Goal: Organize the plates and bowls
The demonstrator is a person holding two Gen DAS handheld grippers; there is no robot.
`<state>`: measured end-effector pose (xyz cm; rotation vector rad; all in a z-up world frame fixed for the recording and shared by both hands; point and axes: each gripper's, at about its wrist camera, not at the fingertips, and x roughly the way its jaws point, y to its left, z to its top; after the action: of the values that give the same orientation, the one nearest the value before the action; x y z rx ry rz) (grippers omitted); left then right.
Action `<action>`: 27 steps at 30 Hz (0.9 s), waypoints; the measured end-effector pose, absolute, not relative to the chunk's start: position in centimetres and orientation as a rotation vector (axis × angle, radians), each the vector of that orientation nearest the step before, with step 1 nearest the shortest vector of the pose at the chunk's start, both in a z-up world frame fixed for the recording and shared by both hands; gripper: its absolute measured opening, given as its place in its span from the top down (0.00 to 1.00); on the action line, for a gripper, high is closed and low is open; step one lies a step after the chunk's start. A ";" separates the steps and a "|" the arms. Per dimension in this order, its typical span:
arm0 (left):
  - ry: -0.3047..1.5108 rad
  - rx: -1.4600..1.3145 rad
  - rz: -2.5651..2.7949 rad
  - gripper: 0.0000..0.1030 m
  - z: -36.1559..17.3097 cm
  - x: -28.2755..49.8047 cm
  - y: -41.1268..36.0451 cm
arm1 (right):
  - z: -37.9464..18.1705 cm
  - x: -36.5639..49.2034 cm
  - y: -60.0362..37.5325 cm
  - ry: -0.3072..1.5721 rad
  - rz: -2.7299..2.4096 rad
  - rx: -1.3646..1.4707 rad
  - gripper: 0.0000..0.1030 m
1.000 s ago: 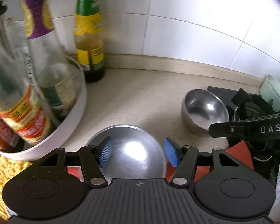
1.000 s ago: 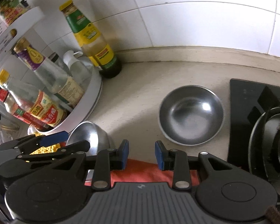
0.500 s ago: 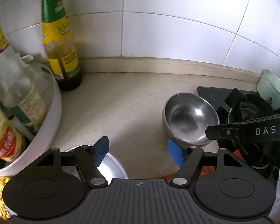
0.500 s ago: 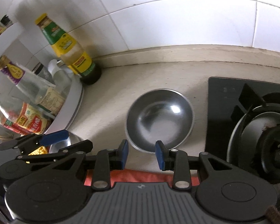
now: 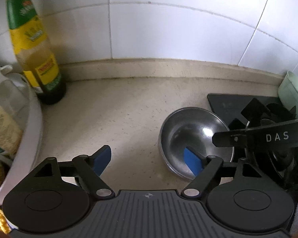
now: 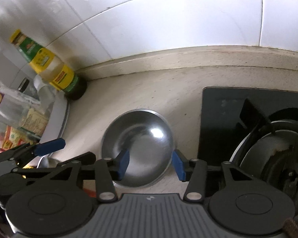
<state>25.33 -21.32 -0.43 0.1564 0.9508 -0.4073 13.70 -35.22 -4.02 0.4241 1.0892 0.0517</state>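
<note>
A: Closing in on the steel bowl [image 6: 138,144], upright on the worktop [image 5: 119,115] just left of the gas hob [image 6: 238,119]. Right gripper [image 6: 151,163] has its fingers spread wide, empty; one blue pad sits over the bowl's inside and the other outside its right rim, so they seem to straddle the near-right wall. Touching or not, cannot tell.

B: Left side?

A: Left gripper [image 5: 148,160] also wide open, holding nothing. Its right pad overlaps the same bowl in its own view, its left pad hangs over bare worktop.

B: Step?

A: Looks like the pick-up of this bowl, grasp not yet made. Next move, I'd say: right fingers drop a bit and pinch the rim wall, then lift straight up. Thin steel, probably slippery, so a rim pinch could let it tilt.

B: Room to move?

A: Open worktop behind and to the left of the bowl, up to the tiled wall [image 6: 168,29]. Tight on the bowl's right: hob edge and pan support [image 6: 256,119] are just beside it. Further left of the bowl, the sauce bottle [image 5: 33,49] and the white condiment rack [image 5: 32,130]. The two grippers are near each other, so there's a risk of them knocking.
</note>
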 end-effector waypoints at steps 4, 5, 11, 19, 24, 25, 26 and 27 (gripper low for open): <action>0.986 0.164 -0.415 0.17 -1.6 26.2 -22.2 | -5.0 14.7 -36.0 1.104 0.057 0.428 0.56; 0.993 0.165 -0.417 0.17 -1.9 26.4 -22.5 | -5.2 14.9 -36.1 1.108 0.063 0.430 0.56; 1.031 0.179 -0.409 0.17 -3.6 27.1 -23.5 | -6.6 15.5 -36.2 1.132 0.095 0.440 0.56; 1.039 0.212 -0.421 0.27 -4.8 27.0 -24.2 | -7.9 15.7 -35.9 1.148 0.128 0.482 0.56; 1.040 0.217 -0.454 0.35 -4.7 26.9 -24.9 | -8.2 16.0 -35.5 1.147 0.140 0.488 0.57; 1.041 0.213 -0.465 0.35 -4.7 26.8 -25.0 | -8.2 16.1 -35.5 1.147 0.139 0.491 0.58; 1.043 0.204 -0.476 0.35 -4.7 26.8 -25.0 | -8.2 16.1 -35.6 1.148 0.141 0.495 0.58; 1.042 0.202 -0.478 0.33 -4.6 26.6 -25.0 | -8.2 16.1 -35.6 1.149 0.146 0.503 0.59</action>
<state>26.63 -25.03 -4.55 0.2023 1.0425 -0.4785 16.05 -35.63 -8.20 0.5032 1.1492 0.1460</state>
